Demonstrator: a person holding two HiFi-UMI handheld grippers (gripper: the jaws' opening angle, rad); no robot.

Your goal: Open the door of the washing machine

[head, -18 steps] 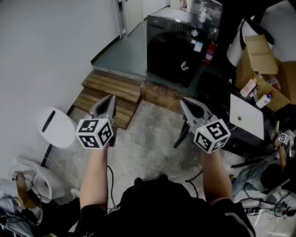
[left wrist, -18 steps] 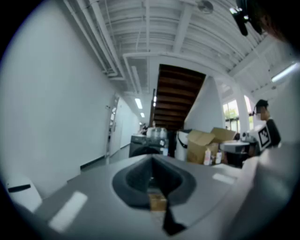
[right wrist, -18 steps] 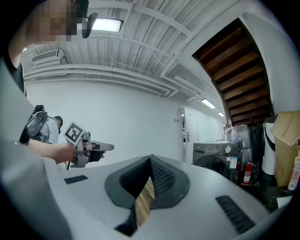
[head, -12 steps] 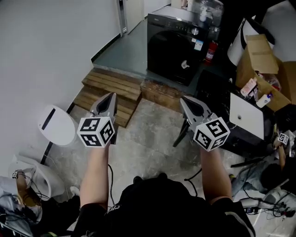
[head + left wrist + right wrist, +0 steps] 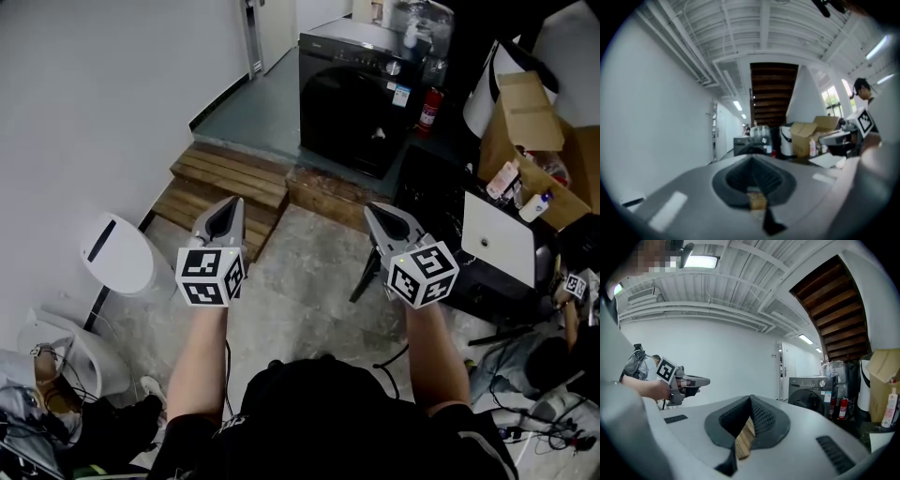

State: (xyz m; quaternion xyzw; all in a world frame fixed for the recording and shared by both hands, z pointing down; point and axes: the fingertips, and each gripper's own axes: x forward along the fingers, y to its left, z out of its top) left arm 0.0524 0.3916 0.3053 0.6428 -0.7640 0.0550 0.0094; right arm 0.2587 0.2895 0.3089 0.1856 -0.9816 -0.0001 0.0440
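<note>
The dark grey washing machine stands at the far end of the room with its round door closed; it also shows far off as the washing machine and as the washing machine. My left gripper is held level over the floor, jaws shut and empty. My right gripper is beside it, also shut with nothing in it. Both are well short of the machine, with wooden steps between. In the right gripper view the left gripper shows at the left.
Wooden steps lead up to the machine's platform. A red fire extinguisher stands right of the machine. Cardboard boxes and a black cabinet crowd the right side. A white round device stands at the left wall. Cables lie on the floor.
Both grippers have shifted slightly nearer the middle and a little down in the head view. Their jaws stay shut.
</note>
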